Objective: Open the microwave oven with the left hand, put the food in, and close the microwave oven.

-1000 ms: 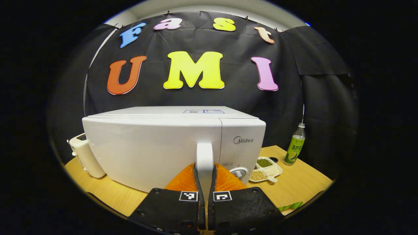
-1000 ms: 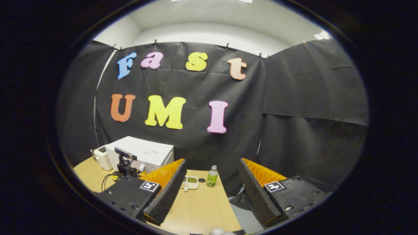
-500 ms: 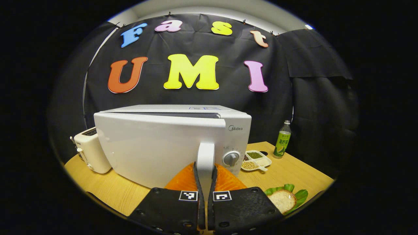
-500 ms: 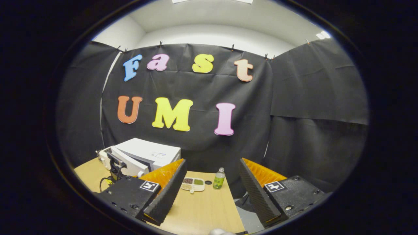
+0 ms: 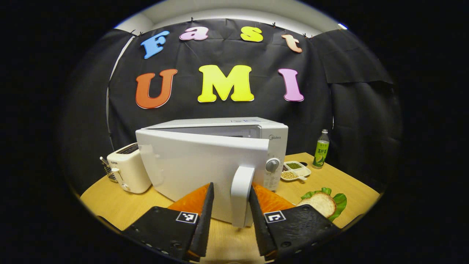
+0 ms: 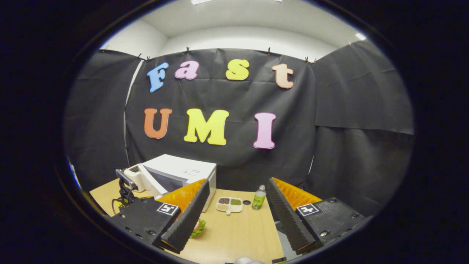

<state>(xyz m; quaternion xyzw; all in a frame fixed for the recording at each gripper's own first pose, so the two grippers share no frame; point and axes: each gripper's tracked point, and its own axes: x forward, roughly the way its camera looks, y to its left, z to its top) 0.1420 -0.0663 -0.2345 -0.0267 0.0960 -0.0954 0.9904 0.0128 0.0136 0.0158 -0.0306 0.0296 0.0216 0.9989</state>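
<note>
The white microwave [image 5: 273,130] stands on the wooden table with its door [image 5: 190,165] swung partly open toward me; a strip of the cavity shows above the door. My left gripper [image 5: 231,187] is open, and the door's white handle [image 5: 240,194] stands between its spread fingers without being pressed. The food, a bread slice on green lettuce [image 5: 320,203], lies on the table to the right of the door. My right gripper [image 6: 238,181] is open and holds nothing, back from the table. From there the microwave [image 6: 183,168] sits far left and the food [image 6: 199,225] peeks past one finger.
A cream toaster [image 5: 128,168] stands left of the microwave. A divided dish of beans [image 5: 295,171] and a green drink bottle [image 5: 321,148] sit at the back right. The table [image 5: 121,205] ends close in front and on the right [image 6: 271,234].
The microwave door has swung further open. My left gripper, which was shut on the handle, has opened and let it go. The right gripper stays open, its view shifted slightly.
</note>
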